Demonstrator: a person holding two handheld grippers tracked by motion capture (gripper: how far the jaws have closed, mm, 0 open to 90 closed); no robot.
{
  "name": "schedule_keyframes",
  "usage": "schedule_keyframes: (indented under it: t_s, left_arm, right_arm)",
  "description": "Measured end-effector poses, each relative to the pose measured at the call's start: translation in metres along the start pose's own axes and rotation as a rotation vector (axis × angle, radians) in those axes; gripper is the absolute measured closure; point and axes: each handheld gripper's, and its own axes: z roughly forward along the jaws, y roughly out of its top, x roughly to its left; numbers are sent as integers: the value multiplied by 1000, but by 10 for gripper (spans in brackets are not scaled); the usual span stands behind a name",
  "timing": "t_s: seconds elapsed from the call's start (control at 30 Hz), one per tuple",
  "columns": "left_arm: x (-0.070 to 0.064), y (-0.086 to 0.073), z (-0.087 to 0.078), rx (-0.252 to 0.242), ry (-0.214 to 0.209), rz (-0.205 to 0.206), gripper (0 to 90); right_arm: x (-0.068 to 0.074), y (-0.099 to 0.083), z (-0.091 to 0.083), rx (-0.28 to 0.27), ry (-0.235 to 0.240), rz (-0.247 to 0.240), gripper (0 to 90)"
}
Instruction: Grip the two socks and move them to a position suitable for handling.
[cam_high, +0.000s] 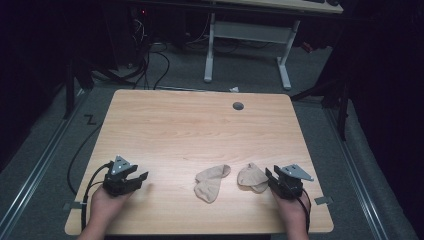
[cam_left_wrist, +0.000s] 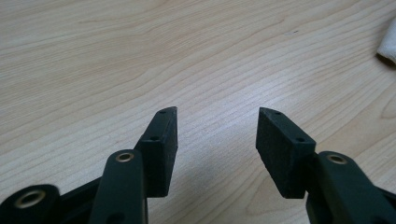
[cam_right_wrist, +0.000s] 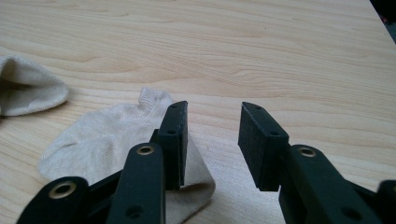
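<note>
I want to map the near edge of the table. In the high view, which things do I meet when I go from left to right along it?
Left claw, open → the longer beige sock → the smaller folded beige sock → right claw, open, right at that sock's edge. All rest on the wooden table.

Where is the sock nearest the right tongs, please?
In the high view, the sock lies near the table's front edge, just left of the right tongs, with the other sock farther left.
</note>
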Motion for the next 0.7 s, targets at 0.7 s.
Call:
schedule_keyframes:
  t_s: [0.7]
  left_arm:
    - [-25, 6, 5, -35, -107, 6, 507]
  right_arm:
    - [4, -1, 1, 12, 31, -15, 657]
